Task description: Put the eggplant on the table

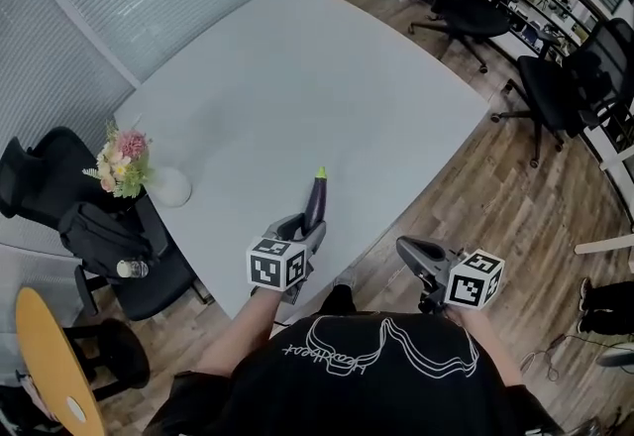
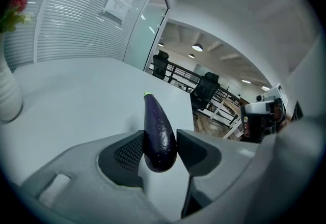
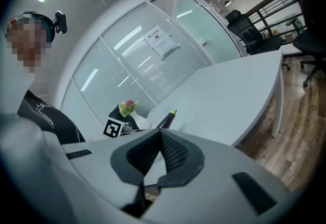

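left hand-held gripper (image 1: 309, 231): holds dark eggplant (image 1: 315, 201), green tip pointing far, at near edge of counter (image 1: 297, 77) | right hand-held gripper (image 1: 416, 251): right of counter, above wooden floor (image 1: 515, 196) | white vase (image 1: 170, 186): left on counter

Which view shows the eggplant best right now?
Left gripper view: the eggplant fills the centre, clamped in the left gripper. Head view shows it small, from above; right gripper view shows only its green-tipped end.
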